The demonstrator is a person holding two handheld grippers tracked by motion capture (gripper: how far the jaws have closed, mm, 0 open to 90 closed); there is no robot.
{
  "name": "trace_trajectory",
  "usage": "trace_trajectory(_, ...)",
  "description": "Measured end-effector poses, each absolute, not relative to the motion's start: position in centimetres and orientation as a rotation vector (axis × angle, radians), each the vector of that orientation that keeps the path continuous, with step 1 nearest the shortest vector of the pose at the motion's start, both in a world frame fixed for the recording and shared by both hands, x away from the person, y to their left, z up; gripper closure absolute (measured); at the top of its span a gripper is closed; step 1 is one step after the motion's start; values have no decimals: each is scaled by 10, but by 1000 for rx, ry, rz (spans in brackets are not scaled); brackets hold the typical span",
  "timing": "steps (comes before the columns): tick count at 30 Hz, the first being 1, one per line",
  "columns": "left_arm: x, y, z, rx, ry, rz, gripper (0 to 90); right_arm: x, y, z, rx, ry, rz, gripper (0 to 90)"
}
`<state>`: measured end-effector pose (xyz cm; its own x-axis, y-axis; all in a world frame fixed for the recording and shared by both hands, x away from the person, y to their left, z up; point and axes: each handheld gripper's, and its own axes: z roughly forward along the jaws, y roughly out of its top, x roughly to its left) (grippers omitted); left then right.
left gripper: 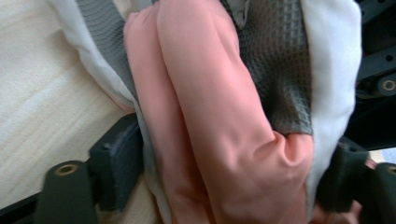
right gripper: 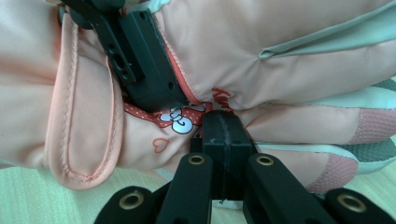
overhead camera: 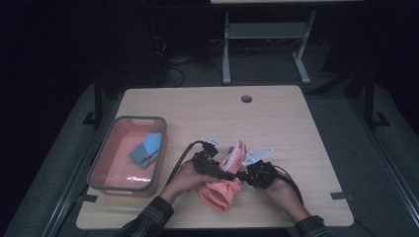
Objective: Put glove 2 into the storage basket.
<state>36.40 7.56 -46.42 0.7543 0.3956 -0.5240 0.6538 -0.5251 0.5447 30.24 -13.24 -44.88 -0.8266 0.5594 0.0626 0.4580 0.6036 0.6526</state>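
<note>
I hold a pink glove between both grippers at the near edge of the wooden table, roughly at six o'clock from the table's centre. My left gripper bites the glove from its nine o'clock side; in the left gripper view its jaws stand fairly wide with the bunched pink and grey fabric packed between them, so it grips a thick fold, not a thin edge. My right gripper comes in from three o'clock, and the right gripper view shows its jaws pressed nearly together on a pinch of cloth just below a small bow print. The left gripper's black jaw crosses that same view at eleven o'clock, touching the glove close beside my own.

Two grips this near each other suggest, in my judgement, that I am steadying the body with one tool while the other works a seam or cuff, perhaps to straighten or fold it.

A pink bin sits at nine o'clock, well apart from the glove, with a blue cloth item already inside, a likely destination for the glove.
</note>
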Motion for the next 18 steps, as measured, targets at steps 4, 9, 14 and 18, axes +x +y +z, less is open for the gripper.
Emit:
trace_trajectory(4, 365, 77, -465, 2184, 778, -463, 314, 303, -132, -449, 849, 2677, 1019, 900)
trace_trajectory(9, 364, 78, -461, 2204, 768, -444, 439, 303, -132, -450, 853, 2673, 1026, 900)
trace_trajectory(14, 363, 79, -458, 2207, 767, -422, 533, 303, -137, -448, 857, 2680, 1055, 889)
trace_trajectory(18, 362, 79, -456, 2213, 766, -406, 564, 300, -145, -441, 877, 2661, 1099, 767)
